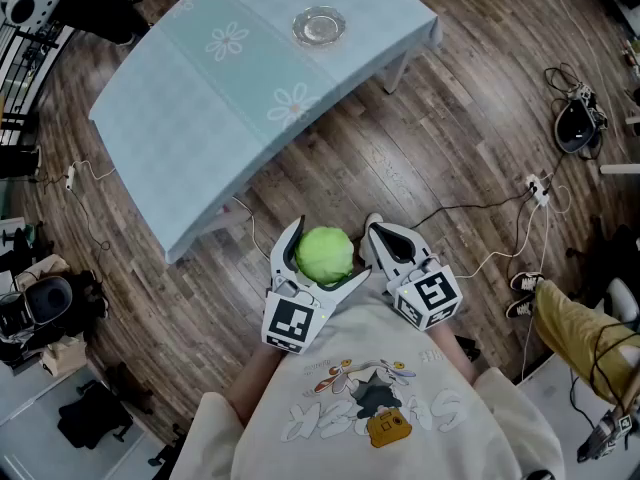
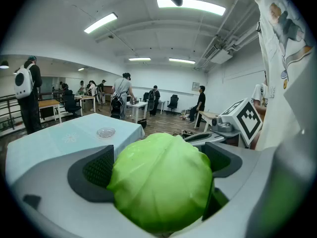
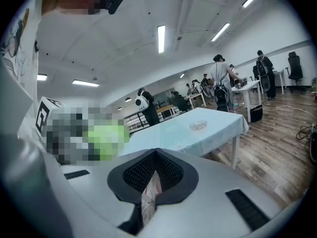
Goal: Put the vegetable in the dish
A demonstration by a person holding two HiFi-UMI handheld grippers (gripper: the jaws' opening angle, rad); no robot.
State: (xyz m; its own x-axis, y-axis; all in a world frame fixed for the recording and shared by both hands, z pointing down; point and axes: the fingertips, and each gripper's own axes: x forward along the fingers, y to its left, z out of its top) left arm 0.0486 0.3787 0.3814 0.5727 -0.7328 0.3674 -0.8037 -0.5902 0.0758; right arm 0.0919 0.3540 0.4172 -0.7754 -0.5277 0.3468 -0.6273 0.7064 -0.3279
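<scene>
A round green cabbage (image 1: 325, 255) sits between the widely spread jaws of my left gripper (image 1: 330, 251), held over the wood floor close to my body. In the left gripper view the cabbage (image 2: 161, 182) fills the space between both dark pads. My right gripper (image 1: 375, 230) is just to the right of it, its jaws together and holding nothing. A small clear glass dish (image 1: 318, 26) rests on the far part of a table with a pale blue cloth (image 1: 200, 98), well ahead of both grippers. The dish (image 2: 106, 132) also shows in the right gripper view (image 3: 198, 125).
Cables and a power strip (image 1: 538, 188) lie on the floor to the right, near a black bag (image 1: 575, 128) and shoes (image 1: 520, 294). A person's leg in tan trousers (image 1: 575, 328) is at the right edge. Several people and desks stand far behind the table.
</scene>
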